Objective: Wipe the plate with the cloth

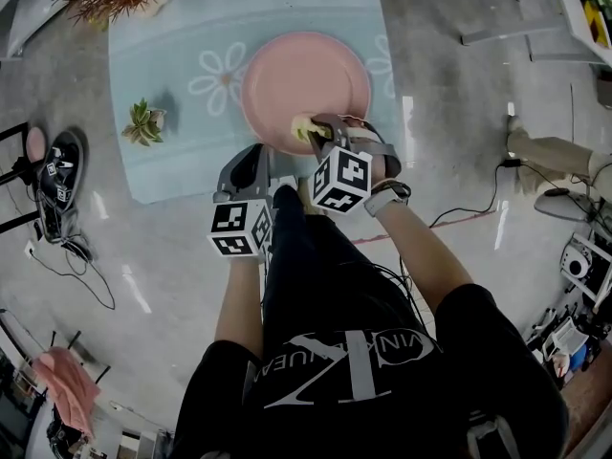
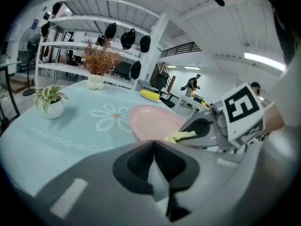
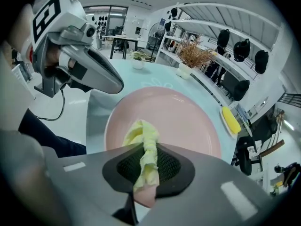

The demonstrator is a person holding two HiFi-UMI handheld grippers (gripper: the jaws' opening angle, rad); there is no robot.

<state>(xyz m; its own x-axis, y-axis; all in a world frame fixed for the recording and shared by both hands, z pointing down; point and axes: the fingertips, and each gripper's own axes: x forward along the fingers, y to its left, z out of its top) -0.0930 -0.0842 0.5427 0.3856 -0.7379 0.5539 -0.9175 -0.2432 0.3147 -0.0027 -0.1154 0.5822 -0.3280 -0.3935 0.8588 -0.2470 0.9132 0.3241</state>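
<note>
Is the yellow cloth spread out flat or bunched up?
Bunched up: the cloth is a crumpled strip pinched in the right gripper, its end over the pink plate.

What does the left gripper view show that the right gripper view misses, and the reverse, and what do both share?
Only the left gripper view: the left tool with its own jaws shut on nothing, and the right tool seen from outside. Only the right gripper view: the left tool from outside, and the cloth pinched between the right tool's jaws. Both: the pink plate, the cloth and the dried plant.
</note>
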